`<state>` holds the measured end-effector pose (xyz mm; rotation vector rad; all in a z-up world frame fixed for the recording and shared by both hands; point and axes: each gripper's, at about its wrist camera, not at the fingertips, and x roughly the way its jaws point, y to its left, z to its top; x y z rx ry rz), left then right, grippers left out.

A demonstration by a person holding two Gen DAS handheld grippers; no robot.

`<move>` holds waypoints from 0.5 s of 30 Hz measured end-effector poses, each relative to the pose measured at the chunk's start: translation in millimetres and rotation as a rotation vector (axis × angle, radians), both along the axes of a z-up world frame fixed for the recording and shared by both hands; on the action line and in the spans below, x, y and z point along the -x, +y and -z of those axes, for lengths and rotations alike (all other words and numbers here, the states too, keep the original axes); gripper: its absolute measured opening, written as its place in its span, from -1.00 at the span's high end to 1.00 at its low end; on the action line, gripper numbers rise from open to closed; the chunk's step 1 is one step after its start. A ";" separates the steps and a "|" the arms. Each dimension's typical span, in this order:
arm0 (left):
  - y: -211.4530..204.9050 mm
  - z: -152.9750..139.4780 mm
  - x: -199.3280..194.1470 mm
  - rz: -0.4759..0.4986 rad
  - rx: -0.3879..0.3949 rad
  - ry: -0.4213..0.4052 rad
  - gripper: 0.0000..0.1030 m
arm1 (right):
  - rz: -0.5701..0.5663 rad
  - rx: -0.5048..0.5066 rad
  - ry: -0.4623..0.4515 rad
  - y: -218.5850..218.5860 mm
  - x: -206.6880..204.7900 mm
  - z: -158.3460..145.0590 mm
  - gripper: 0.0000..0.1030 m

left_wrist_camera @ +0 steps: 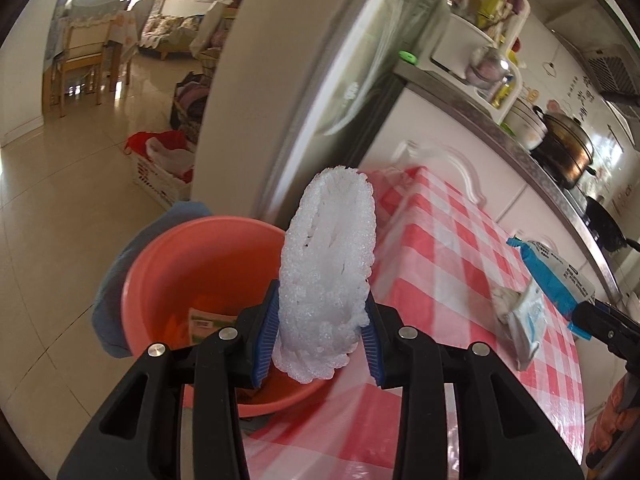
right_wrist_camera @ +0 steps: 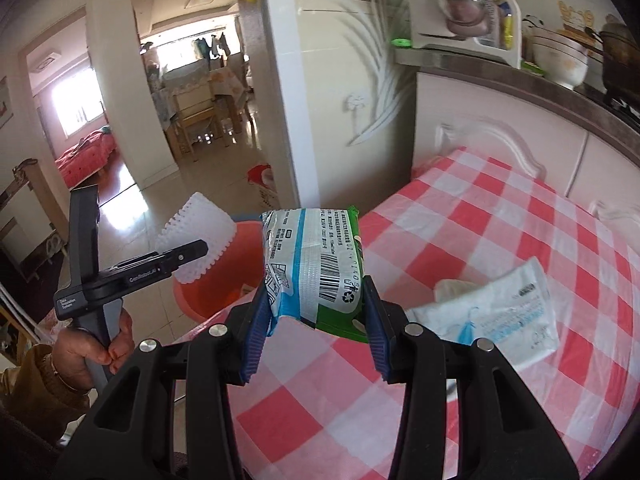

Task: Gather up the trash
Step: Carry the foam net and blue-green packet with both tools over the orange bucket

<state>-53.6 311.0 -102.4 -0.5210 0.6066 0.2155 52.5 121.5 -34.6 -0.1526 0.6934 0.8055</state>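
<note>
A table under a red-and-white checked tablecloth fills the lower right of both views, set against pale kitchen cabinets. At its far left edge stands a salmon-pink plastic basin, with a green-printed packet lying in the bottom. The left gripper pinches a white foam fruit net between its blue pads, upright, at the basin's near rim; the right wrist view shows it beside the basin, with "GenRobot.AI" legible on the gripper's black body and a hand around the handle. The right gripper has its jaws pressed onto a crumpled blue, white and green wrapper bearing a barcode and a recycling mark, the small print too fine to read, held over the cloth. A white sachet with blue lettering lies on the table just right of it.
</note>
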 end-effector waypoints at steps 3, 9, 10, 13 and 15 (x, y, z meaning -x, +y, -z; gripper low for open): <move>14.4 3.0 4.8 -0.036 -0.001 0.004 0.25 | -0.060 0.008 0.002 25.0 0.3 0.8 0.12; 35.5 12.5 9.4 -0.086 0.007 0.023 0.25 | -0.158 0.025 0.024 67.7 -2.0 9.0 0.12; 36.8 13.5 8.6 -0.091 0.007 0.027 0.25 | -0.169 0.027 0.031 73.4 -3.3 10.3 0.12; 42.0 18.7 8.4 -0.107 0.005 0.044 0.25 | -0.198 0.035 0.052 90.4 -8.4 15.7 0.12; 45.6 22.8 5.5 -0.114 0.003 0.062 0.25 | -0.212 0.039 0.077 100.7 -13.6 21.3 0.12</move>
